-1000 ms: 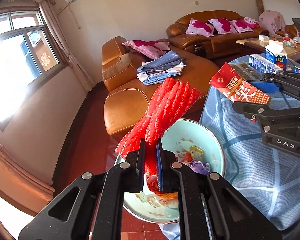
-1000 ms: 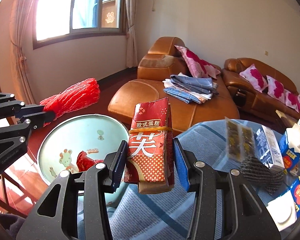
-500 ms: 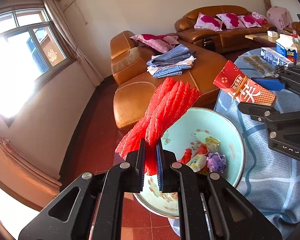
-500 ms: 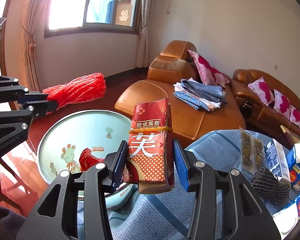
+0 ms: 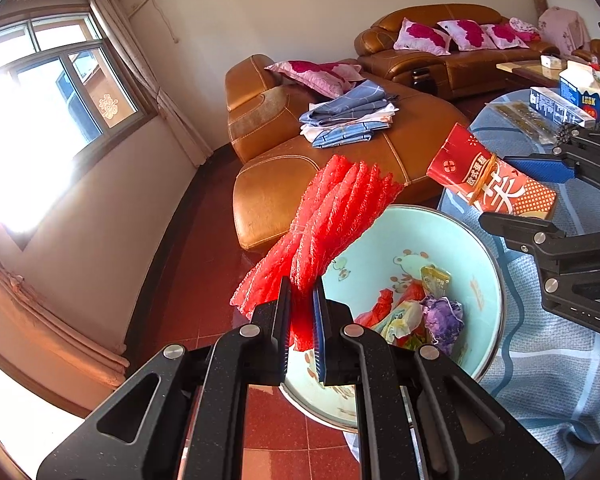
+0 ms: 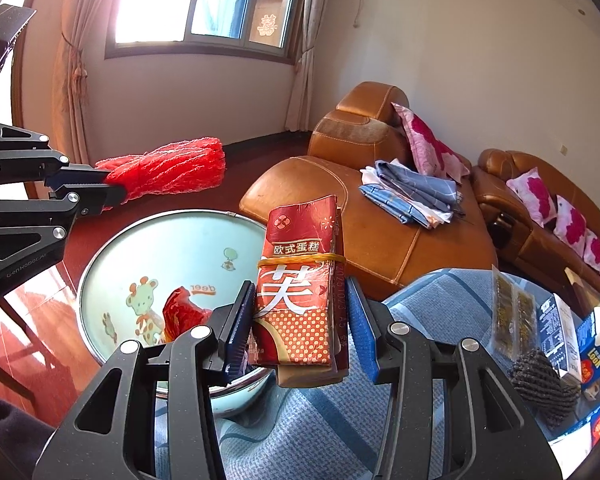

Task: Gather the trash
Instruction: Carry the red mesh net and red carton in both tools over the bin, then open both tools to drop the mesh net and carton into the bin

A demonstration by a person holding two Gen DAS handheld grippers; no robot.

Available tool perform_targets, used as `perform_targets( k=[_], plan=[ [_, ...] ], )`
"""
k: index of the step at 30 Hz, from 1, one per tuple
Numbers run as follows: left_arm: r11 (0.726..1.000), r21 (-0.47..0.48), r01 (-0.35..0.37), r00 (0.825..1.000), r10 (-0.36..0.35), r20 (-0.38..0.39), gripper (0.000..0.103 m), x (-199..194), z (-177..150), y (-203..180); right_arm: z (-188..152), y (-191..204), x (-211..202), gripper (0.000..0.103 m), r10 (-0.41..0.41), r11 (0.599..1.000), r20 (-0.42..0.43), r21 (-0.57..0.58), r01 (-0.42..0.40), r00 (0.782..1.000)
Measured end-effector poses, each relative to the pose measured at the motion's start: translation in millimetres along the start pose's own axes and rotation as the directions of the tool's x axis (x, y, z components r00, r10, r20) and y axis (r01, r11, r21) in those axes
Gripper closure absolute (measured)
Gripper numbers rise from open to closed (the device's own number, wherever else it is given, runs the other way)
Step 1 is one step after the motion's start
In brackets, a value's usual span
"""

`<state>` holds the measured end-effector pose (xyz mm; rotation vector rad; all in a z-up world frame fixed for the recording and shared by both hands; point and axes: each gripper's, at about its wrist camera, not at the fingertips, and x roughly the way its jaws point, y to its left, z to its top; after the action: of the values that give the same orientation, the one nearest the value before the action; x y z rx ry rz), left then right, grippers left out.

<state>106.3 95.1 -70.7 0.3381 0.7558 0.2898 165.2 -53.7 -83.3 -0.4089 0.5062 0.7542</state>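
Apparently both grippers are hovering over the basin (image 5: pixel 488 264) to drop trash: left gripper (image 5: pixel 300 320) fingers pinching red netting (image 5: pixel 332 216), right gripper (image 6: pixel 296 332) fingers clamping a packet (image 6: pixel 300 280).

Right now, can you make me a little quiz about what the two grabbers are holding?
1. True or false: the left gripper is shut on the red foam net.
2. What does the right gripper hold? A) red snack packet B) milk carton C) pillow
3. Fill in: wrappers already lie in the pale blue ____.

Key: 1 true; 2 A; 3 basin.
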Motion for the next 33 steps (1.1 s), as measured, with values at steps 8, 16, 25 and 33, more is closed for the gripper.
perform_targets(
  k=[8, 16, 25, 33],
  plan=[
    [1.0, -0.004, 0.002, 1.0, -0.002, -0.012, 0.094, 3.4, -0.4, 0.2, 0.5, 0.9, -0.3, 0.058, 0.009, 1.0, 0.001, -0.011, -0.009, 1.0],
    [1.0, -0.005, 0.004, 1.0, -0.004, -0.017, 0.094, 4.7, -1.9, 0.9, -0.1, 1.6, -0.1, 0.058, 0.013, 1.0, -0.001, -0.009, -0.013, 1.0],
    [1.0, -0.006, 0.004, 1.0, -0.004, -0.019, 0.094, 4.5, -3.1, 2.0, -0.6, 3.4, 1.9, 0.058, 0.017, 1.0, -0.005, -0.013, -0.017, 1.0],
    [1.0, -0.01, 0.008, 1.0, -0.008, -0.027, 0.094, 8.8, -5.5, 3.3, -1.8, 5.4, 3.6, 0.058, 0.026, 0.999, -0.011, -0.023, -0.026, 1.0]
  ],
)
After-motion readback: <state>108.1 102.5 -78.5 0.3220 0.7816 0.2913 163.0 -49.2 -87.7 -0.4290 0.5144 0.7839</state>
